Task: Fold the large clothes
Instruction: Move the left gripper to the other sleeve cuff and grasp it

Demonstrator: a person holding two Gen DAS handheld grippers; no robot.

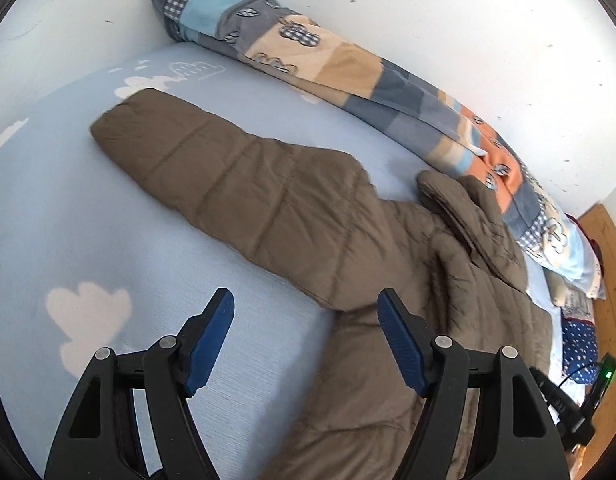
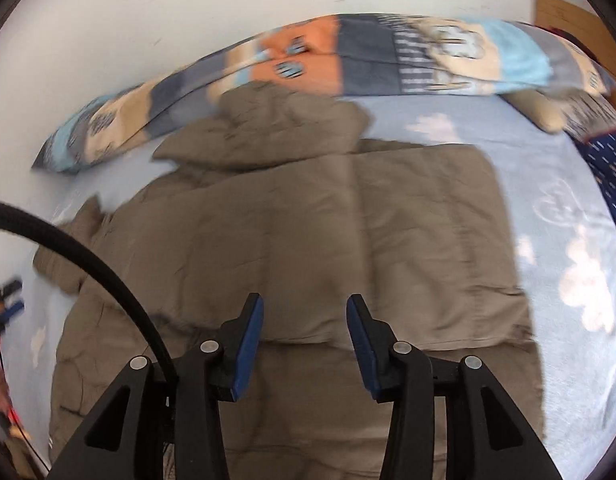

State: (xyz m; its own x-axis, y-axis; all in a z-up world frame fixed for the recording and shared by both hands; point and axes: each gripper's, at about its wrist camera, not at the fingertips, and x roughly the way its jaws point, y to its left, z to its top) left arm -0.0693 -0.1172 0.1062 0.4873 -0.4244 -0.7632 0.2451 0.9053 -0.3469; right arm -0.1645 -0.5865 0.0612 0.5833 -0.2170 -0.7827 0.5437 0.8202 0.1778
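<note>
Both claws spread and empty, we hover our left claw [image 1: 306, 306] and right claw [image 2: 304, 312] over the brown quilted coat [image 2: 308, 232] on the bed [image 1: 68, 208], one sleeve [image 1: 212, 172] out toward ten o'clock, apparently next to fold in.

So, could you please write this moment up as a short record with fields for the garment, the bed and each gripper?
garment: brown quilted jacket, spread flat on the bed
left sleeve: stretched out to the side, not folded
right sleeve: appears folded in over the body
surface: light blue sheet with white clouds
bedding: patchwork duvet along the white wall
left gripper: open, empty, over the jacket's edge
right gripper: open, empty, over the jacket's body
</note>
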